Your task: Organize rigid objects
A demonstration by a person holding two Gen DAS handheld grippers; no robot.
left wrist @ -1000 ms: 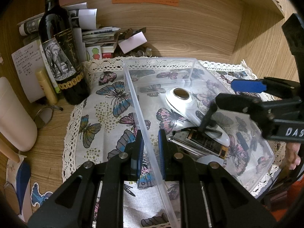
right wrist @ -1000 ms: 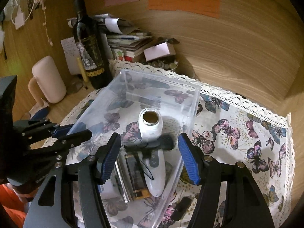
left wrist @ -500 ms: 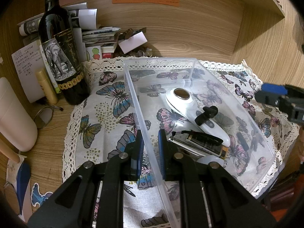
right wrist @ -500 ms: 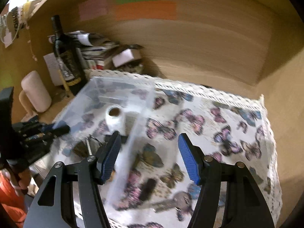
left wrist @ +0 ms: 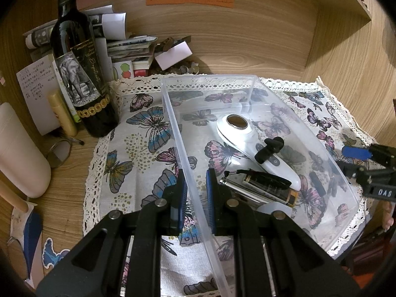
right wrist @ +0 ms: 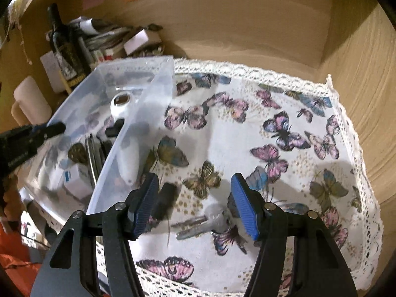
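Clamping tight on the near wall of the clear plastic bin (left wrist: 190, 148), the left gripper (left wrist: 195, 193) is pinning it to the butterfly cloth (right wrist: 284, 113). Inside the bin are lying a white handheld device (left wrist: 250, 146), a black clip (left wrist: 268, 148) and a dark cylinder (left wrist: 269, 185). The right gripper (right wrist: 195, 205) is hovering outside, jaws apart and just narrowing, empty, over a silver key (right wrist: 200, 222), with a small black object (right wrist: 164, 200) beside its left finger.
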